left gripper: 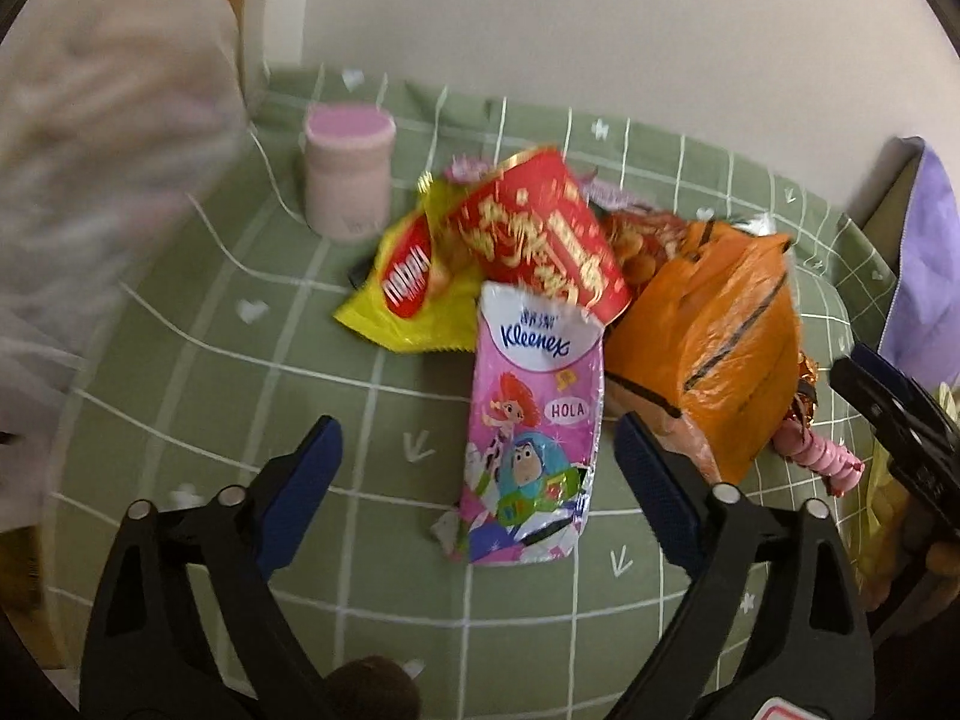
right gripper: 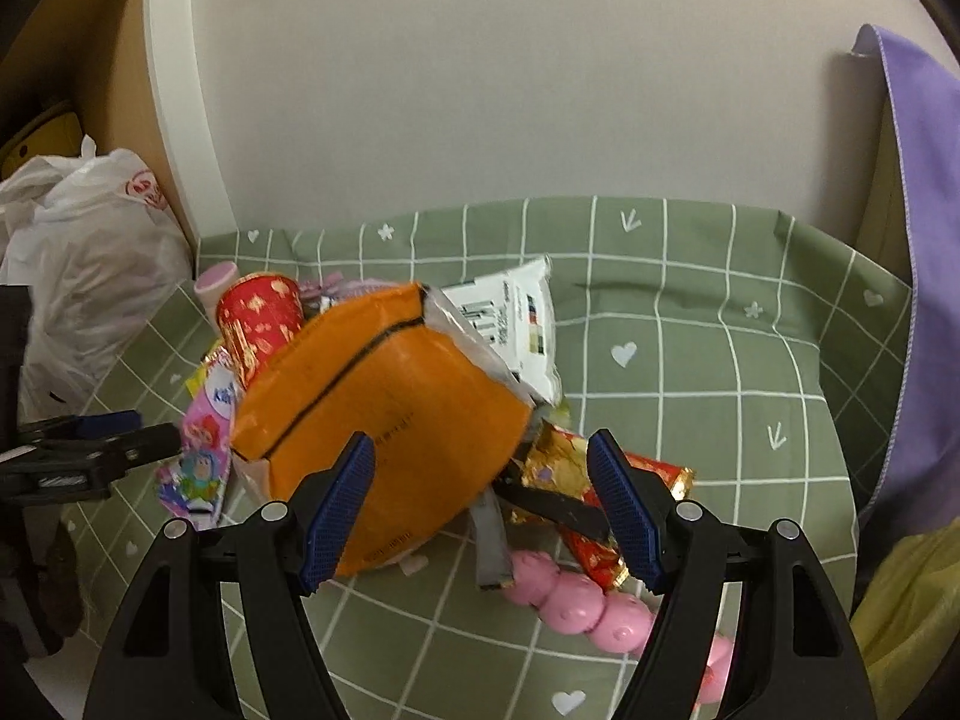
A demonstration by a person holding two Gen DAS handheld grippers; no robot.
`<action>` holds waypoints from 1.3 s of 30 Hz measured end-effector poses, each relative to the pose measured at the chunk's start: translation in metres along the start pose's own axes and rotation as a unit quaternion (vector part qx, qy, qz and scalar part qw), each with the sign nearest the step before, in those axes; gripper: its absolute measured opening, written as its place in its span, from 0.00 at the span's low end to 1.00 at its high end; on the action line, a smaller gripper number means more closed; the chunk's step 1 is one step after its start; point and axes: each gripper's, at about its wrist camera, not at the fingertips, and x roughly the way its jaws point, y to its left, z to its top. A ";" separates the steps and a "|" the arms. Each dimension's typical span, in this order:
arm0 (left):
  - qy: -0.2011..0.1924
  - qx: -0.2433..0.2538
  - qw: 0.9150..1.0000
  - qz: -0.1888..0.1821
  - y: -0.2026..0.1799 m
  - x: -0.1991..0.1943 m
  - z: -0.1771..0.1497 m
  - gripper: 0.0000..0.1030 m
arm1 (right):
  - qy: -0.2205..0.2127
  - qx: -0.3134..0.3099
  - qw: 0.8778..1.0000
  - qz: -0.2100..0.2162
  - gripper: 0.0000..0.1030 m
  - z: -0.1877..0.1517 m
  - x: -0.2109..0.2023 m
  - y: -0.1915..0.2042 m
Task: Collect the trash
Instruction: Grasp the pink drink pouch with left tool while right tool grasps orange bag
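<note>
A pile of trash lies on the green checked cloth (left gripper: 198, 360). In the left wrist view a pink Kleenex wrapper (left gripper: 531, 438) lies nearest, between the fingers of my open, empty left gripper (left gripper: 480, 456). Behind it are a red wrapper (left gripper: 540, 240), a yellow packet (left gripper: 408, 300) and an orange bag (left gripper: 714, 324). In the right wrist view my right gripper (right gripper: 480, 474) is open and empty, just in front of the orange bag (right gripper: 390, 420). A gold and red wrapper (right gripper: 564, 468), a white packet (right gripper: 516, 312) and a pink beaded toy (right gripper: 588, 606) lie around it.
A pink lidded jar (left gripper: 348, 171) stands behind the pile. A white plastic bag (right gripper: 84, 264) sits at the left by a wooden shelf. A purple cloth (right gripper: 918, 252) hangs at the right. A wall (right gripper: 510, 72) closes the back.
</note>
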 end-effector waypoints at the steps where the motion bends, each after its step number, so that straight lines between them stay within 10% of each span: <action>1: 0.005 -0.006 1.000 -0.002 0.001 0.005 0.001 0.72 | 0.001 -0.003 1.000 -0.004 0.67 -0.001 0.000 -0.001; 5: 0.021 -0.016 1.000 -0.011 0.000 0.023 0.003 0.56 | 0.004 -0.012 1.000 -0.025 0.67 -0.009 -0.007 -0.006; 10: 0.030 -0.010 0.999 -0.020 -0.004 0.019 0.004 0.09 | 0.007 -0.004 1.000 -0.021 0.67 -0.011 -0.011 -0.008; 24: -0.020 0.018 0.999 -0.037 0.007 -0.045 0.020 0.06 | -0.062 0.013 0.998 -0.011 0.67 0.048 0.027 0.046; 39: -0.023 0.005 0.999 -0.047 0.019 -0.043 0.026 0.06 | 0.061 0.003 0.995 -0.074 0.67 0.000 0.077 0.058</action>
